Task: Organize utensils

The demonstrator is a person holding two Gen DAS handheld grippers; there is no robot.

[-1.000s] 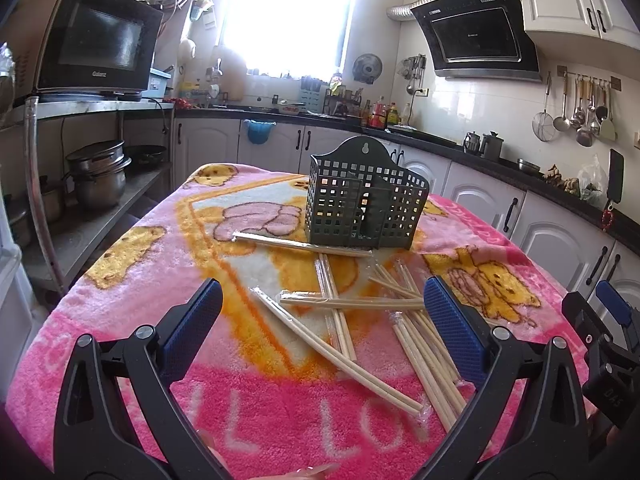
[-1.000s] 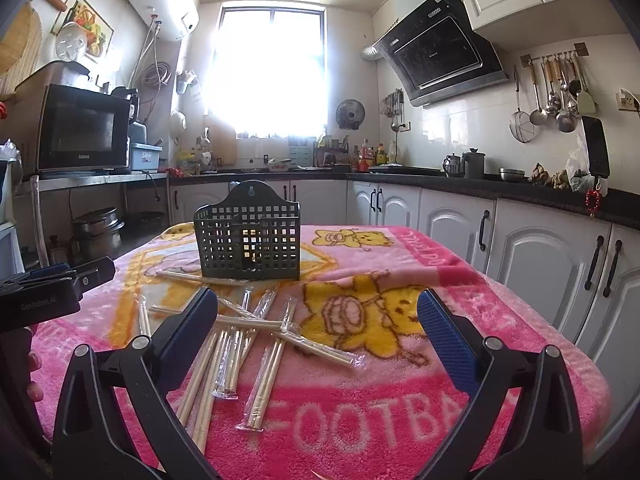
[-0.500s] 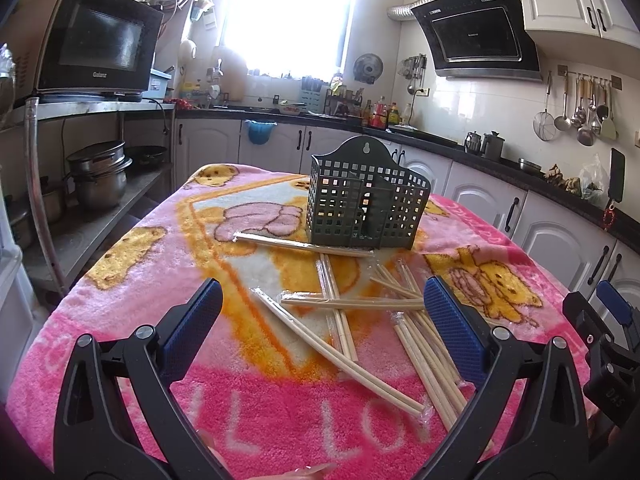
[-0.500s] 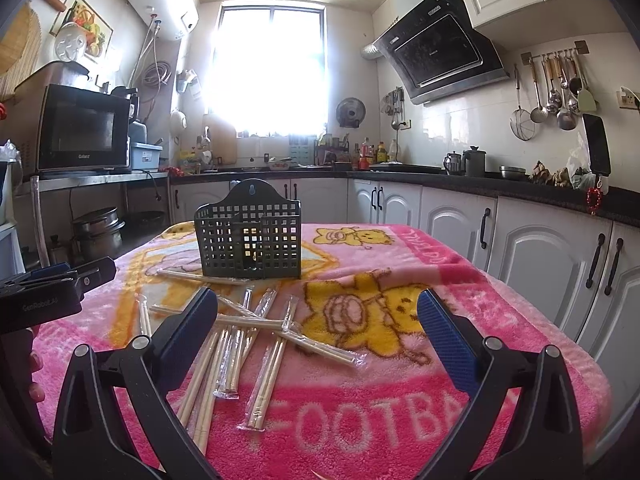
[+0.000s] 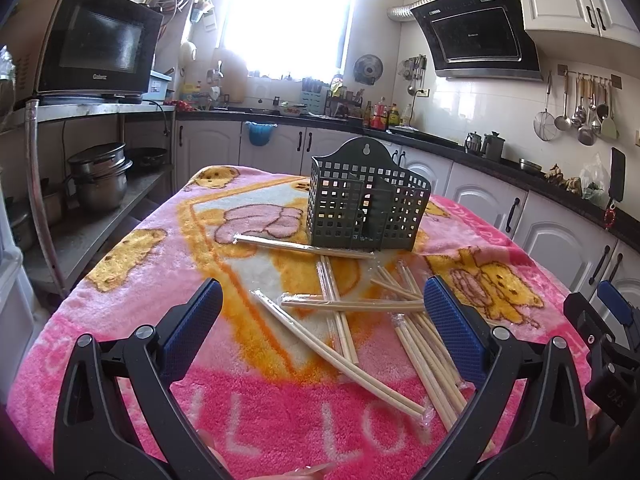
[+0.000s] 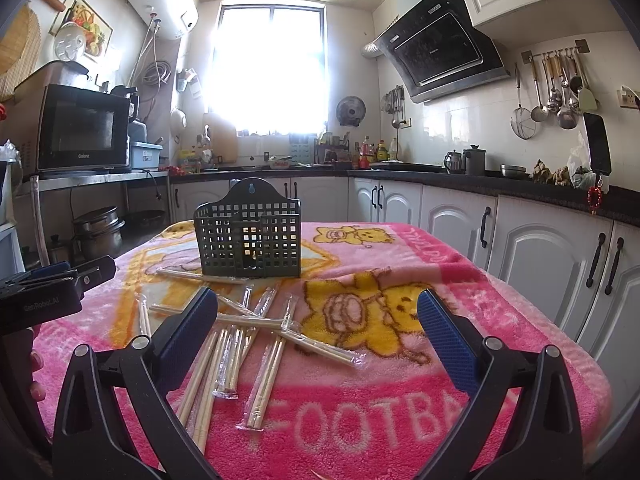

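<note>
Chopsticks, pale wooden pairs in clear plastic sleeves (image 5: 340,344), lie scattered and crossed over one another at the centre of my left view, on the fluffy pink cartoon blanket (image 5: 132,280) that covers the table. Just behind them, above the frame's centre, stands the dark green perforated plastic utensil holder (image 5: 366,204), upright with its open top ready to receive them; one sleeved pair lies along its front base. I hold my left gripper (image 5: 320,328) low before the pile, its blue-padded jaws spread wide and empty, framing the nearest pairs so that I can choose one. My right gripper (image 6: 318,328) hangs the same way, wide and empty, with the holder in the upper middle of its view. Nothing sits in the holder, as far as I can tell, so the sorting has not begun.
</note>
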